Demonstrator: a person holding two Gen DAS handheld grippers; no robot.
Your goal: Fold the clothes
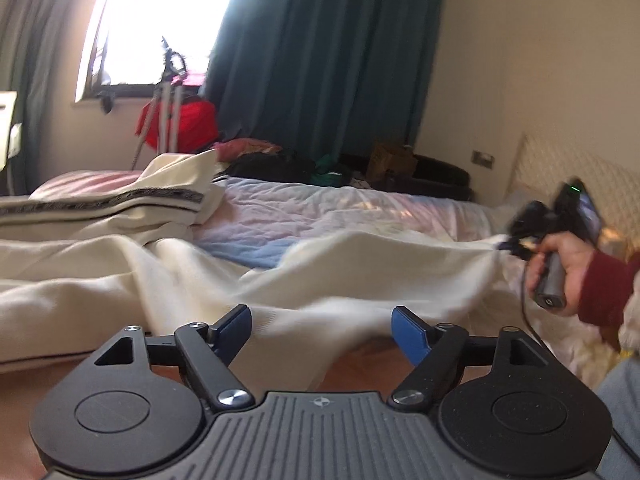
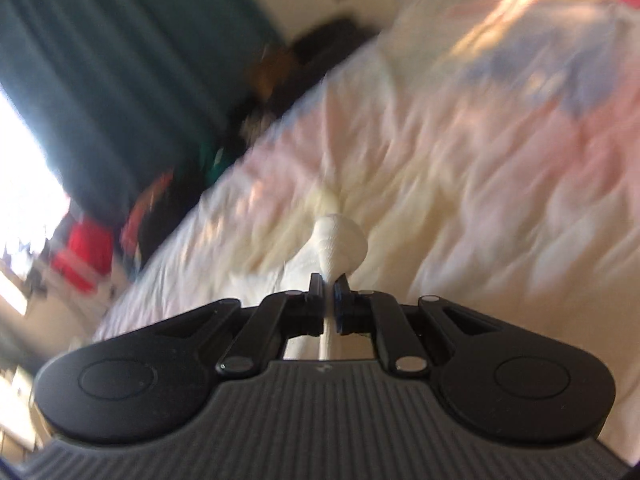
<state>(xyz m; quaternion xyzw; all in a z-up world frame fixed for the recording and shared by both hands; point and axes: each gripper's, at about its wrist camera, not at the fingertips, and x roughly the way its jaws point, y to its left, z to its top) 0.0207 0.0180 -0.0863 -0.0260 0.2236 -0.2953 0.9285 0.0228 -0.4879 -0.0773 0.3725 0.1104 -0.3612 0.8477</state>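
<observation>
Cream garment [image 1: 168, 276] sprawls across a bed [image 1: 320, 208] covered in a pastel quilt, its fabric rumpled and partly blurred in the left wrist view. Left gripper [image 1: 322, 330] hangs low over the near edge of the cloth, blue pads [image 1: 408, 334] spread wide with nothing between them. Right gripper [image 2: 329, 298] has its fingers pressed together on a bunched tuft of the same cream fabric, which bulges out just past the tips; the right wrist view is tilted and streaked with blur. From the left camera, a hand [image 1: 560, 264] in a dark red sleeve [image 1: 604, 288] grips the right tool's handle at the far right, the cloth drawn taut from it toward the middle of the bed. A second cream piece with a dark stripe [image 1: 120, 200] lies heaped on the left side of the bed. Behind, teal curtains [image 1: 320, 60] hang beside a bright window [image 1: 168, 20], with a red bag [image 1: 188, 124] under the sill and dark clutter [image 1: 280, 166] along the far edge of the mattress. A padded headboard [image 1: 576, 176] stands at right.
</observation>
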